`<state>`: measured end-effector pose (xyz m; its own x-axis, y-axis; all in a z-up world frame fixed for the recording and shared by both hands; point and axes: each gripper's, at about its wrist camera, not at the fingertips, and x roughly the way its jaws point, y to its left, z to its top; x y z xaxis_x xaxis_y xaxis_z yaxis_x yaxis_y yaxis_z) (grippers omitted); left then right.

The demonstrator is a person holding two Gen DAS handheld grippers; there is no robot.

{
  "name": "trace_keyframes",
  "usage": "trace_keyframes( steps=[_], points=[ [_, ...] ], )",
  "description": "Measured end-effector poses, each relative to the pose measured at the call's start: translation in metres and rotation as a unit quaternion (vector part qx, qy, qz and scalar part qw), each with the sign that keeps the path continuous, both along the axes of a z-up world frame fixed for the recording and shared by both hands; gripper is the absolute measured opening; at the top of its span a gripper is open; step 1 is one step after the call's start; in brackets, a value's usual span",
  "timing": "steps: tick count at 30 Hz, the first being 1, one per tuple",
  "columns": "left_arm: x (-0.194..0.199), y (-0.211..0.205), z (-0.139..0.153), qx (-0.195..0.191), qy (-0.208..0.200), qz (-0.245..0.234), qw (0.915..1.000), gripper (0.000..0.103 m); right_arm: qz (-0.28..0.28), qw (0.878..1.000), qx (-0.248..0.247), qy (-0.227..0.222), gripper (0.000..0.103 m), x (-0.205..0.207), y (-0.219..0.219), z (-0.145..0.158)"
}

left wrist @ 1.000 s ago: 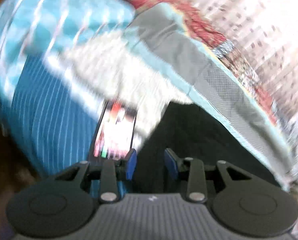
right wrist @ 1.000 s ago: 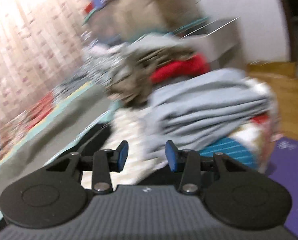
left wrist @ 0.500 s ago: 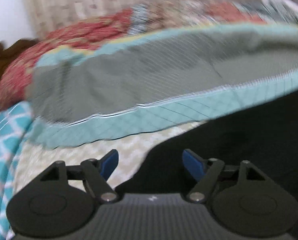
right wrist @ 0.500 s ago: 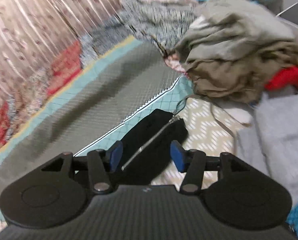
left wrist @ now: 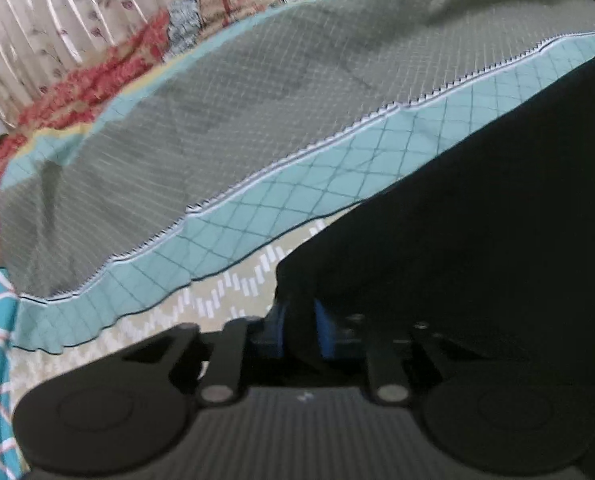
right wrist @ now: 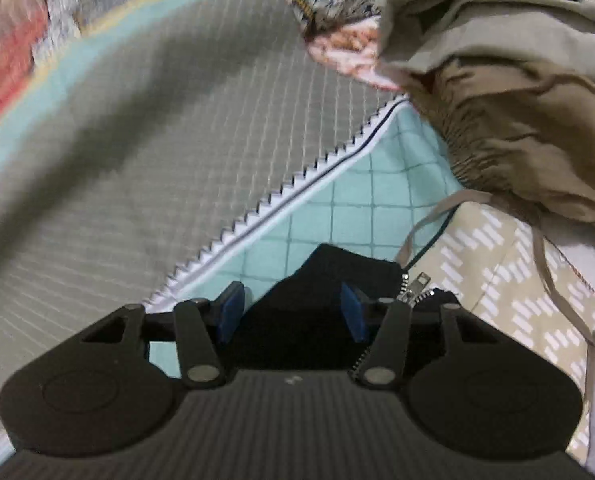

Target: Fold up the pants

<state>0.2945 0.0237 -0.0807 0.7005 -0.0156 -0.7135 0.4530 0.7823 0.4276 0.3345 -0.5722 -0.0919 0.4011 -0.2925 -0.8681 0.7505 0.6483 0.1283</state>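
Black pants (left wrist: 477,208) lie on the bed and fill the right half of the left wrist view. My left gripper (left wrist: 299,330) is shut on a corner of that black cloth, pinched between its blue pads. In the right wrist view the other end of the black pants (right wrist: 317,292) shows, with a silver zipper (right wrist: 415,290) at its right edge. My right gripper (right wrist: 289,314) straddles this end; its jaws are closing, the cloth lies between the blue pads (right wrist: 231,312), and a gap still shows on each side.
A grey and teal quilted blanket (left wrist: 257,128) covers the bed behind the pants, over a beige patterned sheet (left wrist: 225,300). A heap of khaki clothes (right wrist: 517,80) with a loose drawstring (right wrist: 429,220) lies at the right. Curtains (left wrist: 57,20) hang at the back.
Both grippers swung from the piles at the bed's edge down to the black pants. The left one opened wide, then closed on the cloth corner. The right one came down over the zipper end.
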Motion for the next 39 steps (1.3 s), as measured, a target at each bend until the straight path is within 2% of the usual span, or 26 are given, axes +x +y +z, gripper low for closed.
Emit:
trace_keyframes(
  steps=[1,2,3,9,13,17,21,25,27,31,33,35,36,37,39],
  points=[
    [-0.005,0.003,0.006,-0.009,-0.006,0.003,0.9999,0.013,0.011,1.000,-0.027,0.010,0.042,0.001,0.007,-0.001],
    [-0.010,0.006,0.013,-0.021,-0.015,0.007,0.9997,0.013,0.024,0.998,-0.049,0.020,0.017,0.000,0.012,0.000],
    [-0.008,0.010,0.022,-0.033,-0.023,0.011,0.9991,0.013,0.038,0.998,-0.046,0.014,0.005,-0.005,0.013,0.001],
    [-0.054,0.027,0.066,-0.082,-0.077,0.035,0.9930,0.013,0.015,0.997,-0.032,-0.070,0.005,-0.058,0.004,0.042],
    [-0.101,0.041,0.088,-0.097,-0.108,0.046,0.9884,0.013,0.008,0.989,-0.013,-0.147,0.005,-0.117,0.004,0.077],
    [-0.155,0.059,0.104,-0.121,-0.129,0.060,0.9825,0.013,-0.007,0.975,0.007,-0.223,0.005,-0.200,0.005,0.101],
    [-0.219,0.072,0.106,-0.129,-0.155,0.064,0.9774,0.013,-0.024,0.963,0.026,-0.267,0.005,-0.293,0.014,0.105],
    [-0.279,0.087,0.101,-0.145,-0.152,0.077,0.9745,0.013,-0.037,0.958,0.046,-0.282,0.005,-0.380,0.024,0.087],
    [-0.303,0.095,0.095,-0.157,-0.134,0.083,0.9749,0.013,-0.054,0.956,0.067,-0.282,0.005,-0.418,0.031,0.067],
    [-0.338,0.105,0.068,-0.148,-0.101,0.095,0.9792,0.013,-0.100,0.951,0.101,-0.274,0.005,-0.476,0.040,0.021],
    [-0.345,0.106,0.054,-0.145,-0.075,0.103,0.9812,0.018,-0.129,0.954,0.112,-0.245,0.003,-0.486,0.040,-0.004],
    [-0.350,0.106,0.043,-0.134,-0.054,0.111,0.9832,0.023,-0.154,0.958,0.092,-0.223,0.002,-0.488,0.040,-0.020],
    [-0.352,0.109,0.041,-0.135,-0.044,0.118,0.9828,0.027,-0.167,0.957,0.089,-0.219,0.009,-0.489,0.038,-0.025],
    [-0.356,0.114,0.044,-0.149,-0.037,0.125,0.9803,0.030,-0.187,0.953,0.092,-0.222,0.013,-0.492,0.037,-0.026],
    [-0.369,0.133,0.056,-0.212,-0.040,0.137,0.9669,0.039,-0.208,0.944,0.091,-0.240,0.021,-0.494,0.036,-0.020]
  ],
)
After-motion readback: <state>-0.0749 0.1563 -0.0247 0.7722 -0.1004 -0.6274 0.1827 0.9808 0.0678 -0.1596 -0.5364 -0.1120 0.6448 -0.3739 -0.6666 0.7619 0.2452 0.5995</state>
